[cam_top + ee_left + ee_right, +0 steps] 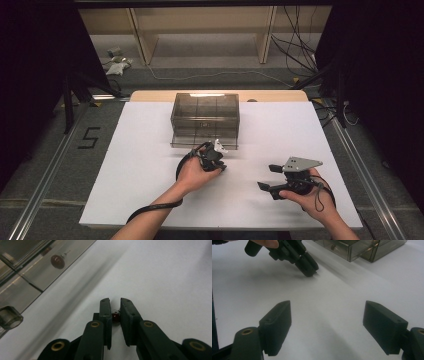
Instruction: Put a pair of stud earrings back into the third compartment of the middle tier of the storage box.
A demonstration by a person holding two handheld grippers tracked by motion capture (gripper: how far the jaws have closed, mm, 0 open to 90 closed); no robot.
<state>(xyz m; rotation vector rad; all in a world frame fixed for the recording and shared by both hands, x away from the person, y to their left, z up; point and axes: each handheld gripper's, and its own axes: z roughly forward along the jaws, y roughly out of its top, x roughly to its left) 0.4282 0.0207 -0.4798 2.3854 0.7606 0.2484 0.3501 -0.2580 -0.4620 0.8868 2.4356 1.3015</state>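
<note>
- High view: clear plastic drawer box [205, 120] at the table's [140, 165] far middle; left gripper [218, 156] just in front of it, right gripper [266, 176] well apart to the right.
- Left gripper view: jaws nearly closed, pinching a small dark red bead [115, 316] low over the table; a similar red piece [57, 261] sits inside the box.
- Right gripper view: jaws wide apart, holding nothing — the bead is beyond them, at the left gripper.

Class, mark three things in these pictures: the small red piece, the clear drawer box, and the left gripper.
small red piece [115, 316], left gripper view, on its red body between the jaws.
clear drawer box [205, 105], high view, on its top face.
left gripper [310, 272], right gripper view, at its jaw tips.
</note>
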